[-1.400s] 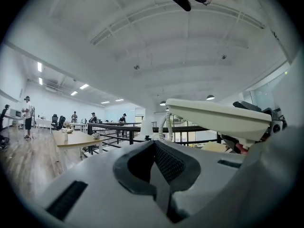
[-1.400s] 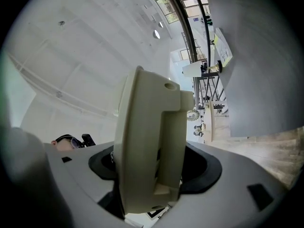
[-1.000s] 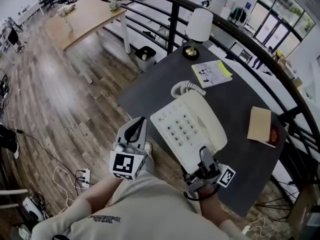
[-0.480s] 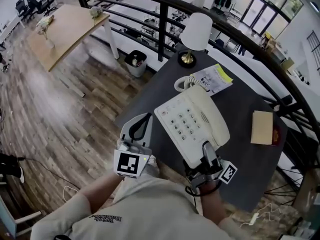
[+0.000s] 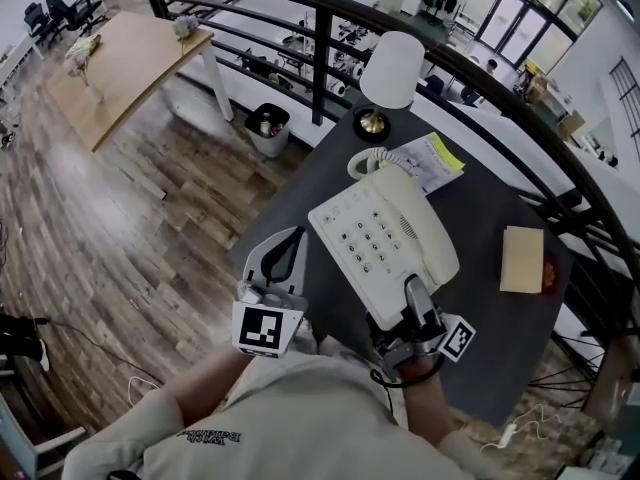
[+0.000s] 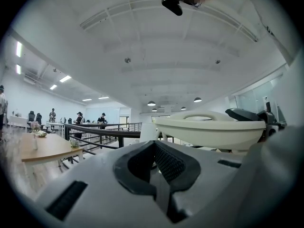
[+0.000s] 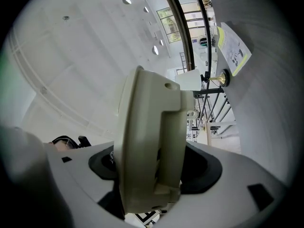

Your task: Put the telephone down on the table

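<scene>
Telephone [image 5: 385,248] aloft on the near side of the lamp [image 5: 390,68], keypad up and tilted, above the dark table [image 5: 470,318]. Pinched at the edge farthest from the lamp by the right gripper [image 5: 412,298]; seen in the right gripper view as both jaws pressed onto the cream body, edge-on between them. Coiled cord [image 5: 365,160] bunched at the end nearest the lamp, just short of its base. Appears clear of the tabletop, though perhaps touching at the lamp end; hard to judge from overhead.

Left gripper [image 5: 285,253] well nearer than the lamp and off to its left, beyond the table's edge, jaws pressed together on nothing. Booklet [image 5: 430,160] lying just right of the lamp; tan pad [image 5: 522,258] farther right and nearer.

Task roughly midway by the look of it: telephone over the table, not yet set down. Left to do: lower it flat, ease the jaws apart, draw the right gripper away.
</scene>
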The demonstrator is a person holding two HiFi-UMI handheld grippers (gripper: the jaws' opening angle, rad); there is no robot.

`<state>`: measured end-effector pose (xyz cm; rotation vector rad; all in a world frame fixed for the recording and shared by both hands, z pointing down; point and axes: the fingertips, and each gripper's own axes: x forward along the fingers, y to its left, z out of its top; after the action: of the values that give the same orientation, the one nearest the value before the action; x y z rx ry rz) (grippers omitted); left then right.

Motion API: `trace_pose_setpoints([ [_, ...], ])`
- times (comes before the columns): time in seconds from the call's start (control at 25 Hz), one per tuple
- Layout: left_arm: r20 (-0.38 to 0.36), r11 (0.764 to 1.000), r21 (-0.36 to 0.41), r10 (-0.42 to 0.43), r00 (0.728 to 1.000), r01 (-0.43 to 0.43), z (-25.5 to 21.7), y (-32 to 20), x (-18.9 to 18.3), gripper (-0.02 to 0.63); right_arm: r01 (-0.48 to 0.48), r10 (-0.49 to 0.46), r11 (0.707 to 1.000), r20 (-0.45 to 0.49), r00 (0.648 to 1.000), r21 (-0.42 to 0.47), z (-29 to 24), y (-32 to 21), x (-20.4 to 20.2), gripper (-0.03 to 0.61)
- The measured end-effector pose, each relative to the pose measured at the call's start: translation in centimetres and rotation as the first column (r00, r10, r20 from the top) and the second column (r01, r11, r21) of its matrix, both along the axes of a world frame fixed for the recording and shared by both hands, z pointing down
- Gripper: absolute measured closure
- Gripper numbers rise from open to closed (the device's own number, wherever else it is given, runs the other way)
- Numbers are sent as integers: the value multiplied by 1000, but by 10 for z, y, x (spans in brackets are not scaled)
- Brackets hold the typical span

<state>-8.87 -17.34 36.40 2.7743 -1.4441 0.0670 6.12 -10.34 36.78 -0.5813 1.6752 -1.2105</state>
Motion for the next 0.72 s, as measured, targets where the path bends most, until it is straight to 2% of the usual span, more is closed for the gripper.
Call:
trace_pose_setpoints([
  [0.4, -2, 996, -60, -59, 998, 59, 13, -5, 1, 609, 55, -54, 997, 7, 998, -50, 15, -8, 8, 252],
  [0.72, 14, 992, -76, -103, 995, 104, 30, -22, 4, 609, 75, -79, 991, -24, 997, -109, 42, -38, 18, 252],
])
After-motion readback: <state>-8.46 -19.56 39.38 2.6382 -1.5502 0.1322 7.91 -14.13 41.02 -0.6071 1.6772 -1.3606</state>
